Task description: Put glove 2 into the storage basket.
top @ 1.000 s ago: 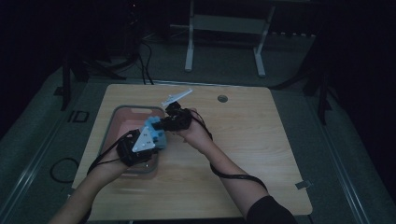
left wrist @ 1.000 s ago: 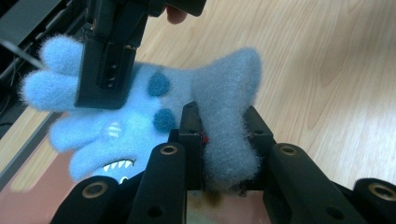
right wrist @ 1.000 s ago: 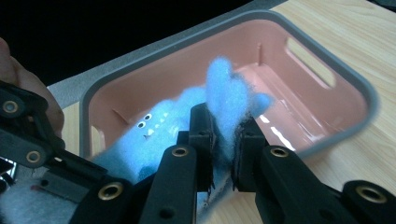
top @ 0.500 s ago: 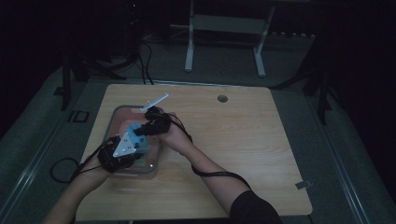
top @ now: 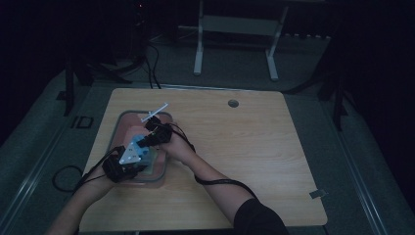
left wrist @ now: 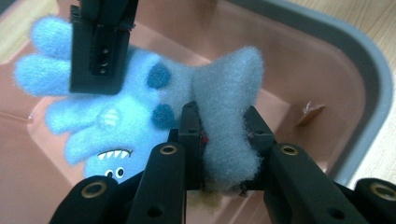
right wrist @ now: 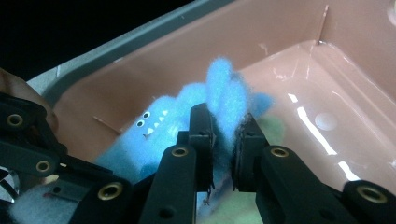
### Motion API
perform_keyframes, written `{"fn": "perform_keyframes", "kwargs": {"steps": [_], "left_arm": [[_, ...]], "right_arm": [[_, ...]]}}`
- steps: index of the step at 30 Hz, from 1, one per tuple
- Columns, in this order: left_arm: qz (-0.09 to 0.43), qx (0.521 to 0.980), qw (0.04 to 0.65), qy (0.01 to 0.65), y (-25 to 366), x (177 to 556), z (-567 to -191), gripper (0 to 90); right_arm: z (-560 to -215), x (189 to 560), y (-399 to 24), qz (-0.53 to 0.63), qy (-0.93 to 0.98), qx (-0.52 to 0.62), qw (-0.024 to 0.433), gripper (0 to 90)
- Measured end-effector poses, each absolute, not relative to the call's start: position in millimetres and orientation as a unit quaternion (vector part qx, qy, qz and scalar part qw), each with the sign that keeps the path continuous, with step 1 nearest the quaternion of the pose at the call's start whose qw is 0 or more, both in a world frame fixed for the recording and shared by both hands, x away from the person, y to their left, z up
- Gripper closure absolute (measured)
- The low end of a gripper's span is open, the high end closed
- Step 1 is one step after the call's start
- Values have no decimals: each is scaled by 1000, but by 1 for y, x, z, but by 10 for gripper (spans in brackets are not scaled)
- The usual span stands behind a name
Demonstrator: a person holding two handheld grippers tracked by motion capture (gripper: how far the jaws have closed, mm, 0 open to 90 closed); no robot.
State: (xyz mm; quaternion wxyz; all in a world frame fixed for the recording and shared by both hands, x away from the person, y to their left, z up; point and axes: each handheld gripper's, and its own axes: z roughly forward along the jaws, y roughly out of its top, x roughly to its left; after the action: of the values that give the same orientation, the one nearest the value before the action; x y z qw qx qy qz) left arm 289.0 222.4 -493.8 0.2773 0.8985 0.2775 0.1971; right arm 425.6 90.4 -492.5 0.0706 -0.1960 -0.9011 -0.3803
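High view: a pale wooden table with rounded corners stands in a dim room, a small round grommet set near its far edge. At its left sits a pink plastic tub with a grey rim. Both forearms reach into it; the left gripper and the right gripper meet over a blue plush toy lying inside the tub. Black cables trail off the table toward the person.

Left gripper view: the black jaws, studded with brass-ringed holes, are clamped on a fuzzy grey-blue flap of the plush toy. The toy is fleecy, light blue with darker round spots, jagged white teeth and small eyes, and lobed like fingers. The right gripper comes down from the top and covers part of those lobes. The tub's glossy pink wall curves behind.

Right gripper view: the jaws pinch an upright fluffy blue lobe of the toy. The left gripper crowds the lower left. Something pale green lies beneath the toy.
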Motion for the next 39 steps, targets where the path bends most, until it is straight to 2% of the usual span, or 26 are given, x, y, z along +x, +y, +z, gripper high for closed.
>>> {"fn": "perform_keyframes", "kwargs": {"steps": [4, 7, 10, 12, 21, 23, 25, 27, 30, 39], "left_arm": [[189, 900, 268, 285, 219, 294, -496, 695], [186, 900, 271, 287, 219, 293, -497, 652], [172, 901, 272, 291, 220, 293, -500, 567], [170, 899, 278, 294, 221, 293, -499, 540], [182, 873, 306, 332, 221, 290, -480, 238], [179, 867, 316, 341, 220, 291, -477, 146], [186, 859, 321, 353, 220, 292, -474, 128], [181, 852, 331, 362, 219, 295, -471, 56], [184, 841, 353, 367, 218, 297, -467, 35], [192, 842, 371, 340, 197, 299, -465, 29]], "right_arm": [[-494, 428, 91, -375, -902, -201, 72, 770], [-494, 429, 92, -375, -901, -204, 81, 649], [-491, 429, 91, -376, -900, -206, 78, 544], [-488, 429, 87, -377, -900, -207, 72, 515], [-468, 427, 63, -400, -891, -207, 58, 380], [-464, 426, 56, -408, -887, -206, 60, 330], [-460, 425, 50, -414, -887, -194, 67, 259], [-457, 424, 43, -420, -885, -190, 69, 224], [-455, 422, 34, -420, -888, -176, 70, 168], [-462, 423, 2, -427, -882, -187, 62, 175]]}}
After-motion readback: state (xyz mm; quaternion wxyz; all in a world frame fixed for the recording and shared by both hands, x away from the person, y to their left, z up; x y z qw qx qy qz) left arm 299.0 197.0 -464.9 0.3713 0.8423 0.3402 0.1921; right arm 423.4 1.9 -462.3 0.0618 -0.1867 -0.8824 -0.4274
